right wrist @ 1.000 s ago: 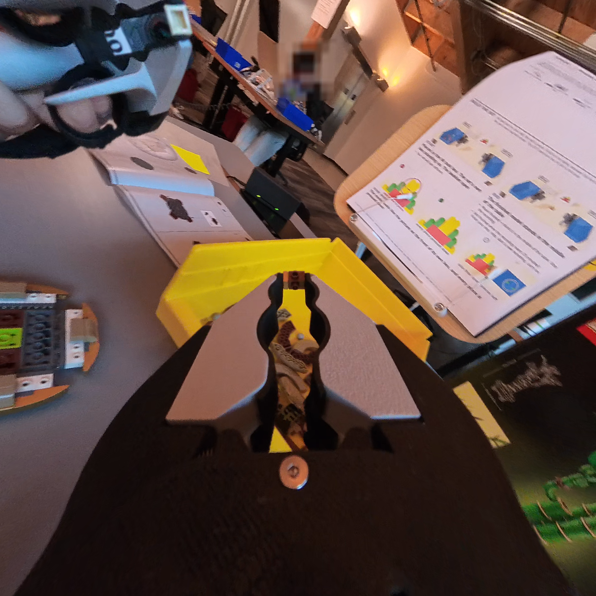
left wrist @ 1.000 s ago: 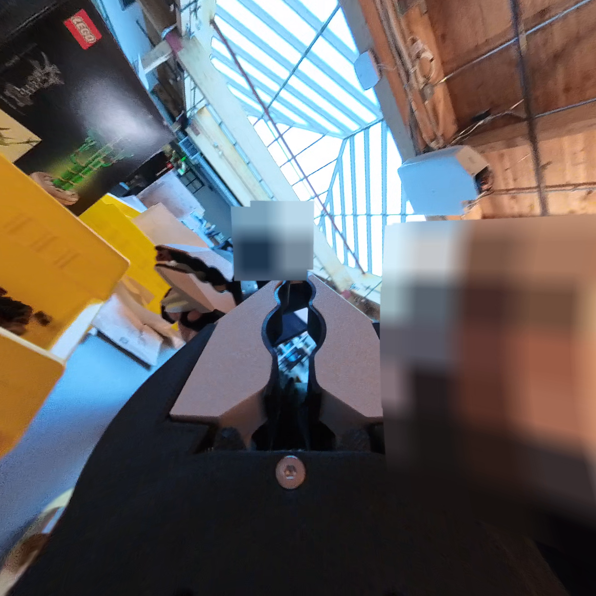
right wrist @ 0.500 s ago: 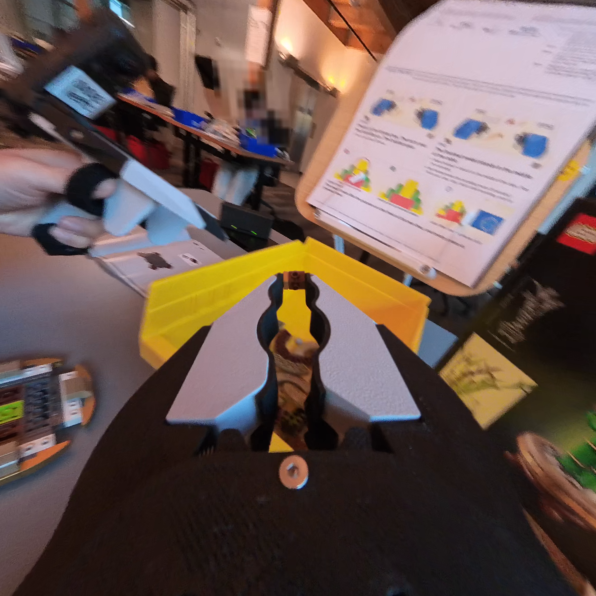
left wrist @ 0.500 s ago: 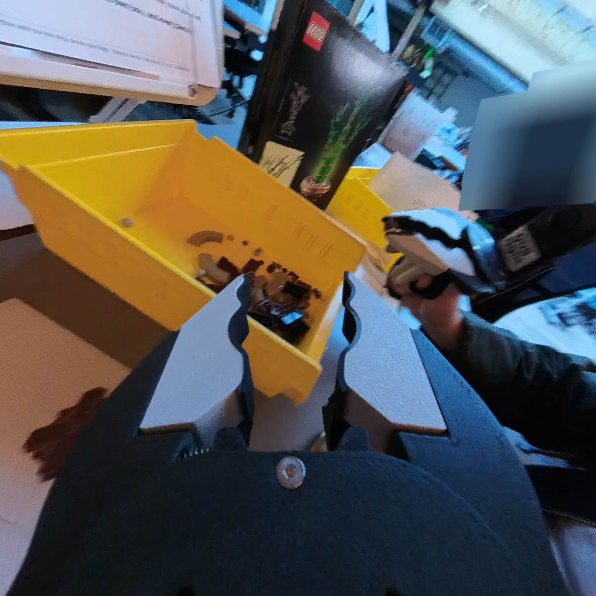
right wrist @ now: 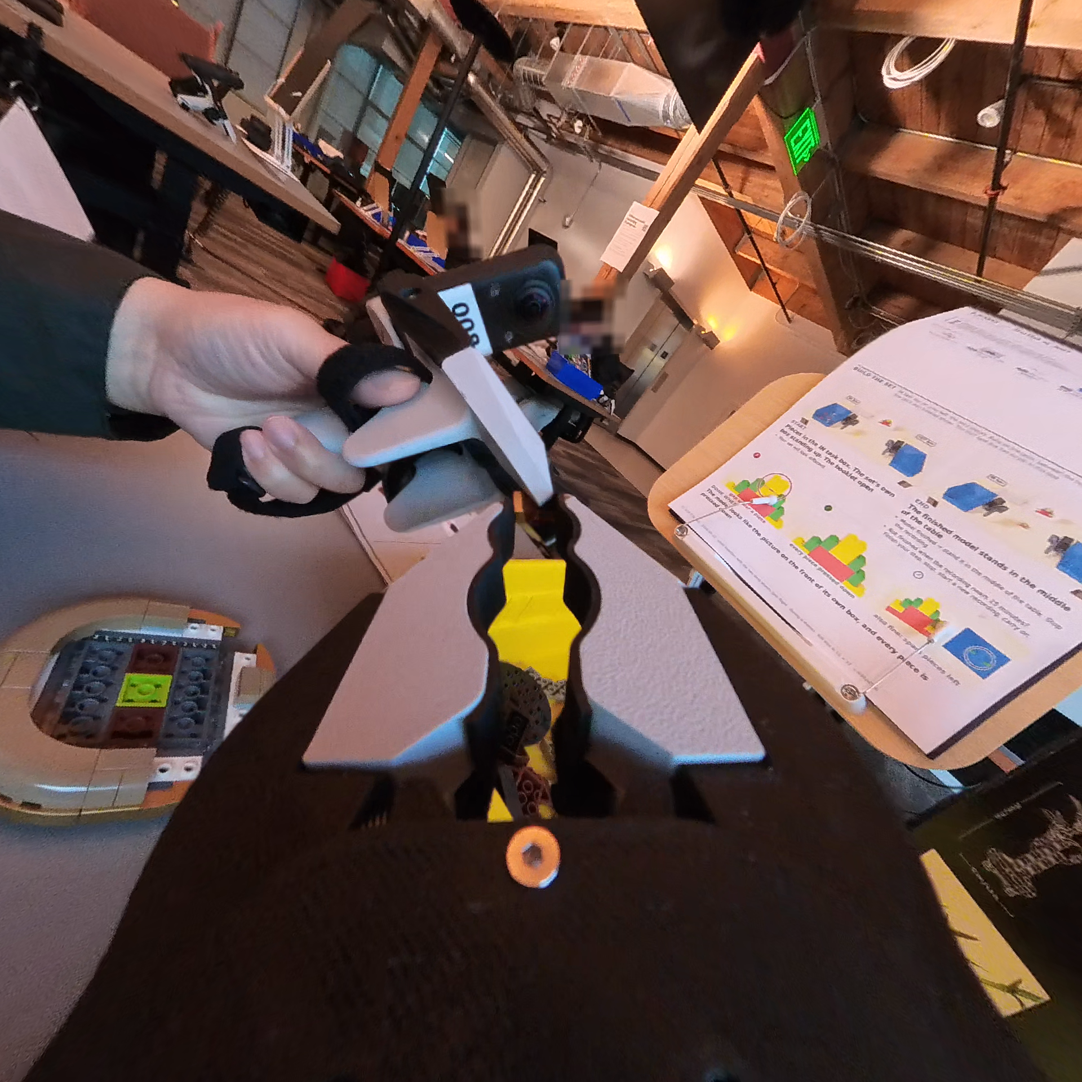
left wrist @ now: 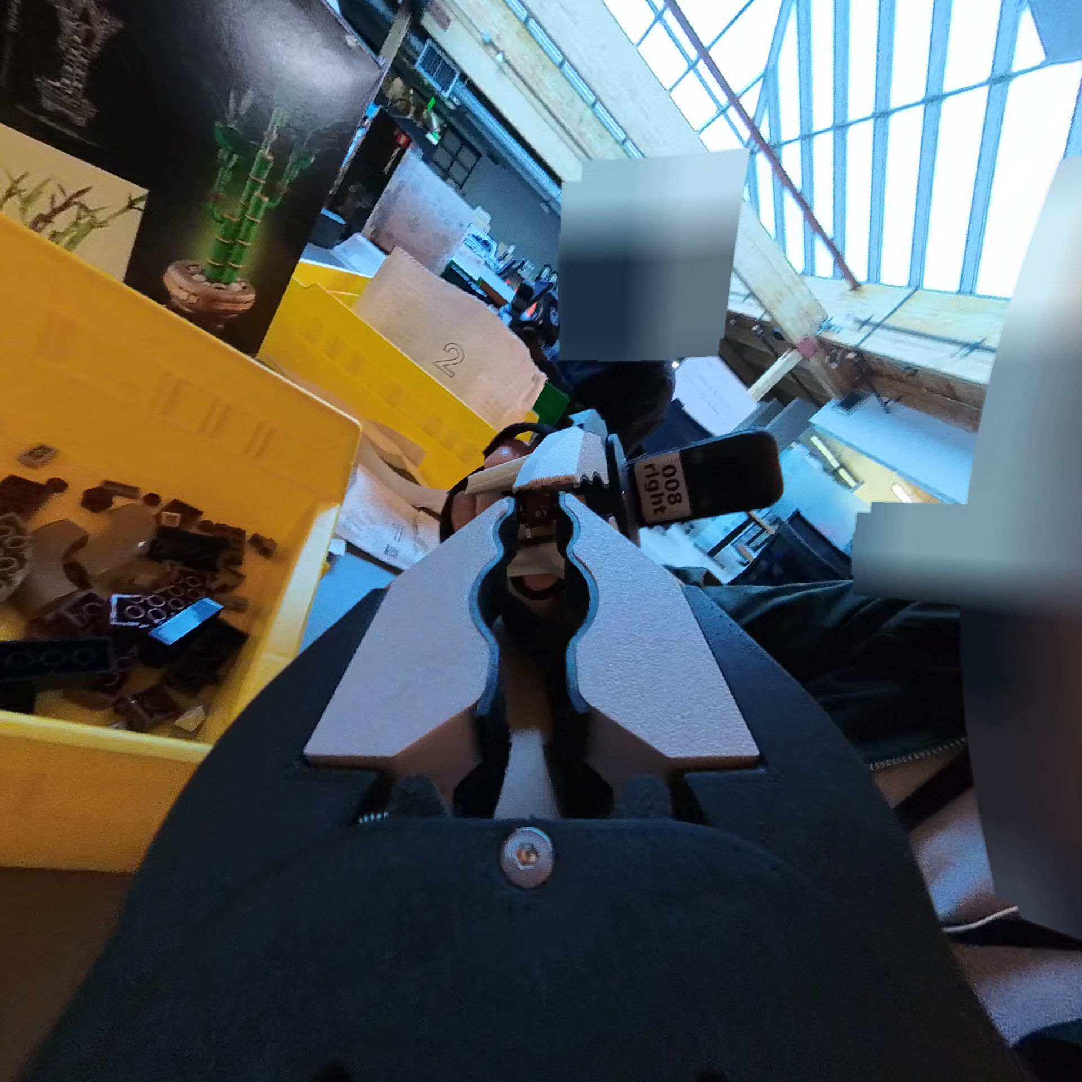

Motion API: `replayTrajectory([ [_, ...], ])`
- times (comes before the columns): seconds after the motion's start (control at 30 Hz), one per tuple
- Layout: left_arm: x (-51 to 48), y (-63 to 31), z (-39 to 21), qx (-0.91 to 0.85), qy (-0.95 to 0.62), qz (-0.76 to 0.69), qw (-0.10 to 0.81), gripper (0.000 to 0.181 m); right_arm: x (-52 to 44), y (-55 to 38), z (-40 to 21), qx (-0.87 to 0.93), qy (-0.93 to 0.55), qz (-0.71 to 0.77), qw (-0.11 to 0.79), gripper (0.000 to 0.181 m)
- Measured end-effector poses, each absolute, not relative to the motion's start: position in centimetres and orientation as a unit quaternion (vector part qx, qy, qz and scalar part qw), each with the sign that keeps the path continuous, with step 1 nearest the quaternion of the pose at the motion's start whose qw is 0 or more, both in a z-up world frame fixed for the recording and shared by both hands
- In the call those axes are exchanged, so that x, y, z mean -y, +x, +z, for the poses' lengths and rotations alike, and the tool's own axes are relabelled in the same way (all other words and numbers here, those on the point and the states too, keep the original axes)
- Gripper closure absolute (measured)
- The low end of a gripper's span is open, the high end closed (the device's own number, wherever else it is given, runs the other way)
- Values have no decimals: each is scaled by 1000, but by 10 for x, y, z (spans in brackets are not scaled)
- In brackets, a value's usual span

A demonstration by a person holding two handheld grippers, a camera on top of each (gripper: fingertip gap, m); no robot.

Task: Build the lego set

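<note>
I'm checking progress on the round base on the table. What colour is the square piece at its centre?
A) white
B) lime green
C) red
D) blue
B: in the right wrist view the round base has a lime green square piece in the middle, with dark grey and dark red plates around it.

A workshop loft: timber beams [right wrist: 691,170], skylight glazing [left wrist: 913,134], long worktables [right wrist: 175,117], exit sign [right wrist: 803,137].

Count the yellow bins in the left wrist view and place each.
2. One yellow bin at the left edge holds loose dark bricks. The second yellow bin stands behind it, right of the black set box, with a paper bag in it. Others may be hidden.
</note>
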State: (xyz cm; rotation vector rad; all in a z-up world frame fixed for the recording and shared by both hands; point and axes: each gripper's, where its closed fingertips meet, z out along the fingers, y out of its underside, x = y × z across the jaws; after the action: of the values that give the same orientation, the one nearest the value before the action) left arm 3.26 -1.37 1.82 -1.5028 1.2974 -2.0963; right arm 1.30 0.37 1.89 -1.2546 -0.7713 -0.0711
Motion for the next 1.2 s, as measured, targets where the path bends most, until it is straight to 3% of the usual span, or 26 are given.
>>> replayTrajectory([
  [0.1,16,27,7,-479,-535,-688,101,172,-3,7,9,376,-584,8,720,162],
  [0.23,39,3,-11,-515,-546,-657,-68,171,10,-9,-4,431,-586,93,680,149],
  [0.53,53,-26,-39,-566,-545,-594,-172,170,32,-42,-35,517,-598,148,594,161],
  [0.77,54,-28,-32,-548,-527,-618,-201,170,36,-45,-33,510,-600,191,586,172],
  [1.0,17,-10,-12,-488,-544,-674,-109,153,14,-23,-16,458,-598,100,650,172],
  [1.2,13,-5,-16,-491,-554,-667,-82,167,2,-11,-18,442,-607,41,659,173],
])
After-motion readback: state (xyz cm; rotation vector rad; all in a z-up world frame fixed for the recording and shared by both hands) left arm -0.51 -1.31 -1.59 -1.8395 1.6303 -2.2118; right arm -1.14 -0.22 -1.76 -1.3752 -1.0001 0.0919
